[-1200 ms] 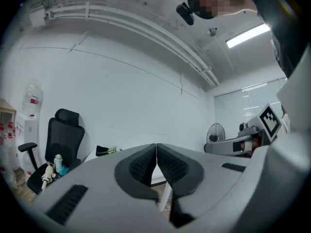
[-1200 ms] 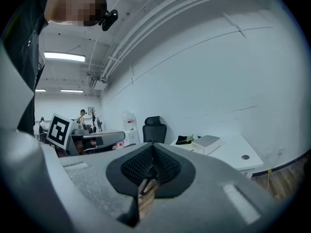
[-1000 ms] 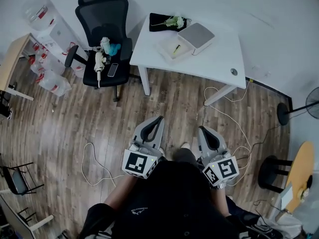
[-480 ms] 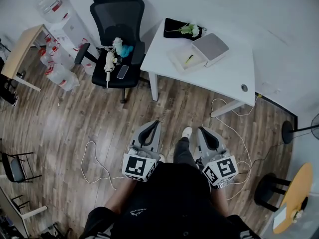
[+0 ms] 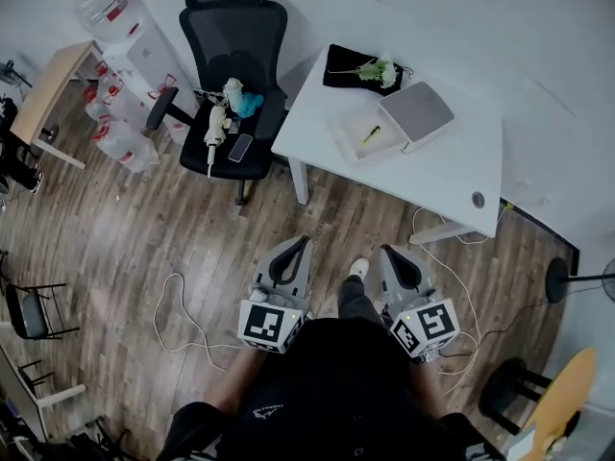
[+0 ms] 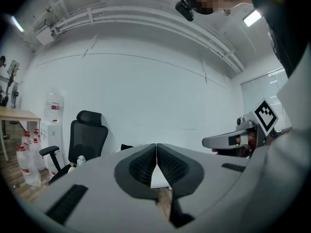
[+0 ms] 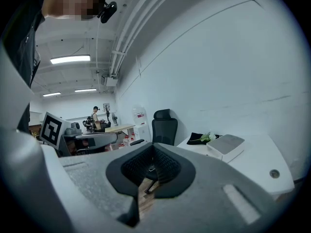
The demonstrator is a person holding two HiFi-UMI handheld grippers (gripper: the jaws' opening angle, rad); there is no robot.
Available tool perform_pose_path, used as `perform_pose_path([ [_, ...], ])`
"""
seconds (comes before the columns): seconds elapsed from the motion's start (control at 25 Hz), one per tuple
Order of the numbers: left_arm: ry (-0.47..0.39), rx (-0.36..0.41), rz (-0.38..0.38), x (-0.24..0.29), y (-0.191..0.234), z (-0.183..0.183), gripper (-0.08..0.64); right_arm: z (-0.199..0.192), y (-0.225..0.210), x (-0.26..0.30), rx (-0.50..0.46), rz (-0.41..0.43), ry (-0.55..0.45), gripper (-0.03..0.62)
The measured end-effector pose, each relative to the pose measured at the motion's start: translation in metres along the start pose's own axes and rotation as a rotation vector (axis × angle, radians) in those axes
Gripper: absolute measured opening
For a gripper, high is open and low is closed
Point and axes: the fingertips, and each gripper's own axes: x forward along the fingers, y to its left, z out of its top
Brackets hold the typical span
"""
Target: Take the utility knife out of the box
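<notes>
Grey left claw [image 5: 304, 243] is closed on nothing. Ahead, the utility knife [image 5: 370, 134] lies in the open box [image 5: 348, 150] near the white table [image 5: 452, 176]'s front edge. The right claw [image 5: 390, 251] is closed, empty too. Arriving unopened, either could shove the box off.

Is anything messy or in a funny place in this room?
Yes. The black office chair has clutter on its seat, including a phone, so nobody could sit there. A loose white cable loops across the wooden floor, where someone might trip.
</notes>
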Motion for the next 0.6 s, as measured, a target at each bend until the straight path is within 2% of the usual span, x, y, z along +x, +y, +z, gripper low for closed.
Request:
perform_pose_path([
  [0.6,0.001,-0.012,0.174,0.125,0.0,0.025,0.006,0.049,-0.124,0.066,-0.018,0.159,0.027,0.003],
])
